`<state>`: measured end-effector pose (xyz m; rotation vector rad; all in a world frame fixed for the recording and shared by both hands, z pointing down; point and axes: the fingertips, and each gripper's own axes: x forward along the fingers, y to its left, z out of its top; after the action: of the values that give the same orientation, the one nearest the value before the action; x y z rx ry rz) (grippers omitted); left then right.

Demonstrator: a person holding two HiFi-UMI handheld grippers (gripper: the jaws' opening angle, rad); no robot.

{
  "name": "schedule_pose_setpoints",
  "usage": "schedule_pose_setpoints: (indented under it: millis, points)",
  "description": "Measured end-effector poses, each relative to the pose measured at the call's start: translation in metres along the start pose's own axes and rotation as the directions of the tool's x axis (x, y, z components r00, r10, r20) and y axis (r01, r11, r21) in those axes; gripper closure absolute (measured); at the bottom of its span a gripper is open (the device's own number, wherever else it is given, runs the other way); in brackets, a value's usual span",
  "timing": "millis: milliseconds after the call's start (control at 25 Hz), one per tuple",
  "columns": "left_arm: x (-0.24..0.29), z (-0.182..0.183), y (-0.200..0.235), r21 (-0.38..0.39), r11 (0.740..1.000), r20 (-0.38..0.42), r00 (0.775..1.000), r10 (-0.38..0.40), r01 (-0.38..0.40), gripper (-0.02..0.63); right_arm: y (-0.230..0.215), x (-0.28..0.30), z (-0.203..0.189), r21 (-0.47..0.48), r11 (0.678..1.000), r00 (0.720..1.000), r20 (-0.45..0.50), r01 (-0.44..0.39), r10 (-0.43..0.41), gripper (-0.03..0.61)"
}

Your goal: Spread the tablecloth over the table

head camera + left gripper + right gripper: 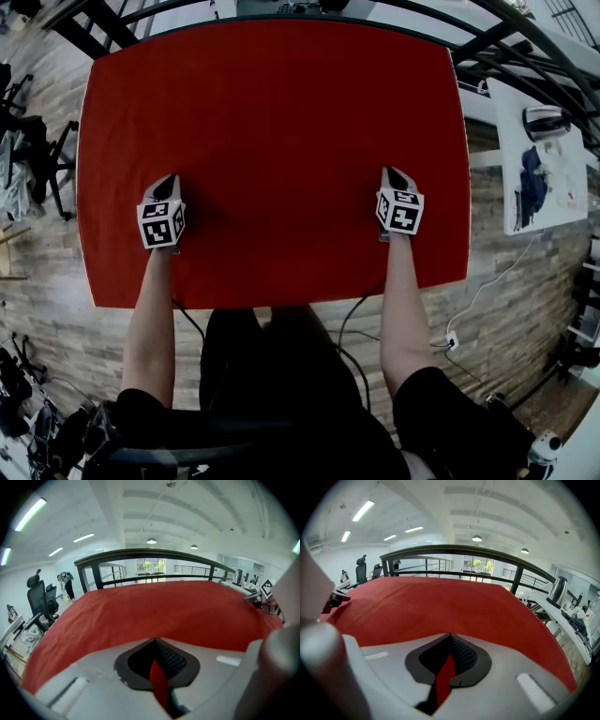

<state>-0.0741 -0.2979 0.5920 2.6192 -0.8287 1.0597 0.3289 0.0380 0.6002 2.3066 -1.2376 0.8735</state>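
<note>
Nothing here can be read as words or numbers. The marker cube on the left gripper and the marker cube on the right gripper carry only black-and-white square patterns, no letters. The red tablecloth is plain, with no print, and the white side surface at the right shows nothing legible.
</note>
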Motion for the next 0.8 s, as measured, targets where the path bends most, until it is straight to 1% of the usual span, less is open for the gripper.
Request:
schedule_pose_setpoints:
  millis: [120,200,320,440,520,640,800]
  points:
    - [-0.026,0.009,-0.004,-0.006,1.0,0.061,0.998,0.015,-0.015,0.606,0.03,-0.023,0.007,-0.005,0.997,0.994,0.074,-0.082,0.082,0.569]
    - [-0.052,0.011,-0.014,-0.019,1.0,0.095,0.995,0.017,-0.015,0.606,0.053,-0.045,0.003,-0.012,0.99,0.985,0.102,-0.14,0.14,0.569]
    - [-0.088,0.013,-0.041,-0.026,1.0,0.139,0.99,-0.01,0.014,0.607,0.073,-0.08,-0.008,-0.006,0.982,0.974,0.127,-0.19,0.189,0.569]
    - [-0.117,0.012,-0.064,-0.009,0.998,0.172,0.984,-0.055,0.057,0.607,0.088,-0.111,-0.021,-0.005,0.98,0.971,0.135,-0.199,0.198,0.569]
    - [-0.134,0.009,-0.065,-0.023,0.997,0.193,0.979,-0.071,0.077,0.607,0.101,-0.125,-0.025,-0.011,0.98,0.969,0.141,-0.201,0.201,0.568]
    - [-0.16,0.01,-0.062,-0.036,0.993,0.239,0.966,-0.099,0.11,0.607,0.119,-0.15,-0.017,-0.003,0.978,0.963,0.179,-0.206,0.204,0.569]
    - [-0.199,0.01,-0.062,0.001,0.988,0.292,0.945,-0.148,0.155,0.607,0.149,-0.2,0.003,0.004,0.98,0.949,0.251,-0.197,0.19,0.569]
